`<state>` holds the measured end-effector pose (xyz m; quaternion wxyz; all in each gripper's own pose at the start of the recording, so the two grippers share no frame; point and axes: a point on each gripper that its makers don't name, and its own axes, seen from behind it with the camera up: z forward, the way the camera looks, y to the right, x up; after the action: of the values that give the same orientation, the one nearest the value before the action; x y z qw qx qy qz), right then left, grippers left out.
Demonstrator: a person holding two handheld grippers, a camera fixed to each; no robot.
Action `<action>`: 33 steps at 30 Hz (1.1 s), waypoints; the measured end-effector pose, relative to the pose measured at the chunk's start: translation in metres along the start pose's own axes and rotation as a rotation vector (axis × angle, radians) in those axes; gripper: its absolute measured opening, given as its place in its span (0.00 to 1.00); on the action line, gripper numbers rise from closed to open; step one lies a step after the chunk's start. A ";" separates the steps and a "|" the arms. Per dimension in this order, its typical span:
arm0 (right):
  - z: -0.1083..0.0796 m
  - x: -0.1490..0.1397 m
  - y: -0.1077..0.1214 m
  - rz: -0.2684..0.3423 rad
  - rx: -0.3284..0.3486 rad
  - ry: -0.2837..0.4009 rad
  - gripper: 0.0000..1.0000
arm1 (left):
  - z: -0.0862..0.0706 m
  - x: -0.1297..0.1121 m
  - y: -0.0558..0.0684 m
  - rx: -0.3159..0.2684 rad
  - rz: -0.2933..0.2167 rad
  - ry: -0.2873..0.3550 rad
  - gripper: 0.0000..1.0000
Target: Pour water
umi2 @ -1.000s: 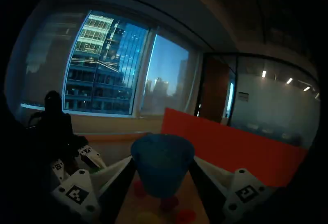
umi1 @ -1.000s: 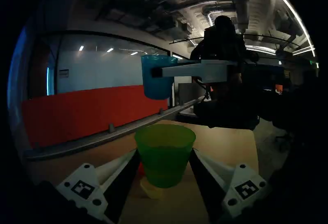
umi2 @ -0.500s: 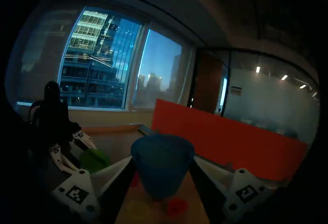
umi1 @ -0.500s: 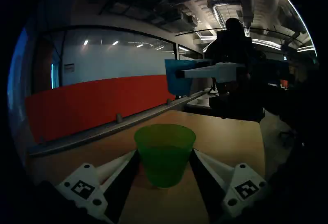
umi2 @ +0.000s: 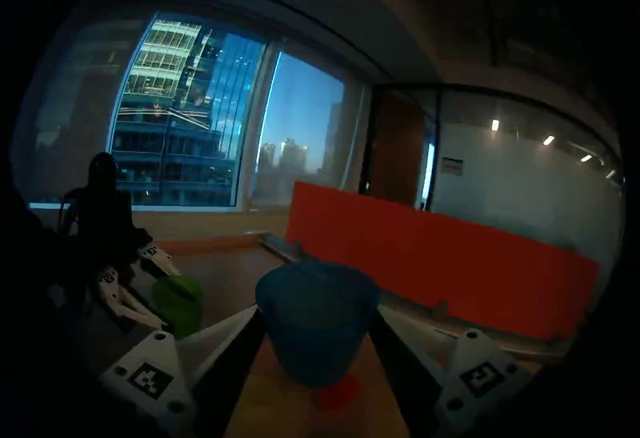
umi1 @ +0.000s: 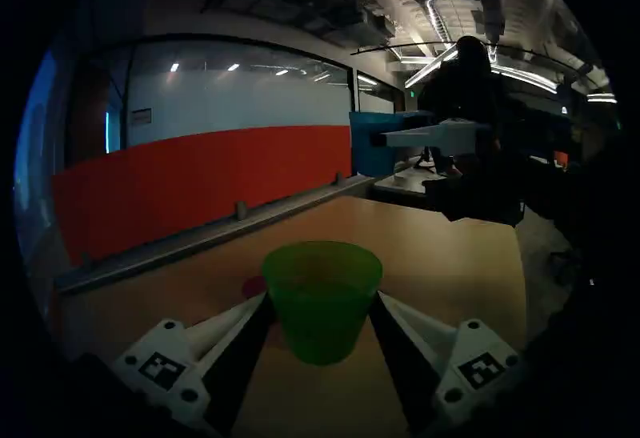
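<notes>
Two tapered plastic cups, each translucent with a round rim wider than its base, are held one to a gripper. The smooth orange partition along the far edge of the wooden counter serves as the marker. In the left gripper view the green cup sits in front of the partition, pinched at its sides by the narrowed white jaws of the left gripper. It stands upright, long axis vertical, mouth up. A small flat red disc lies on the counter between that cup and the partition. Off the partition's right end the right gripper reaches in level, and the blue cup clamped at its tip looks upright too. In the right gripper view the left gripper and green cup show left of the partition. The blue cup, in front of the partition, is squeezed between the right gripper's jaws, mouth up and axis vertical, with a second red disc below it on the counter.
</notes>
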<state>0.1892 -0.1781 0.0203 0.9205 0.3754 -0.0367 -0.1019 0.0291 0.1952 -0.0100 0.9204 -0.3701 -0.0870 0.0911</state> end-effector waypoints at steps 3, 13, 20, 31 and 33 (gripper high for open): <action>0.002 -0.012 0.000 -0.003 0.006 -0.012 0.88 | 0.003 -0.009 -0.001 0.003 0.009 -0.025 0.81; 0.013 -0.055 -0.003 -0.005 0.023 -0.058 0.88 | 0.015 -0.042 -0.007 0.002 0.025 -0.111 0.81; 0.020 -0.081 0.001 0.014 0.030 -0.093 0.88 | 0.019 -0.065 -0.010 -0.002 0.022 -0.177 0.81; 0.027 -0.118 -0.002 0.050 0.061 -0.152 0.88 | 0.026 -0.093 -0.012 -0.015 0.028 -0.259 0.81; 0.029 -0.124 -0.002 0.053 0.067 -0.163 0.88 | 0.027 -0.098 -0.012 -0.018 0.028 -0.271 0.81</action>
<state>0.0636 -0.1720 0.0408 0.9038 0.3954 -0.1247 -0.1062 -0.0704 0.1823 0.0089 0.8955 -0.3637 -0.2061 0.1524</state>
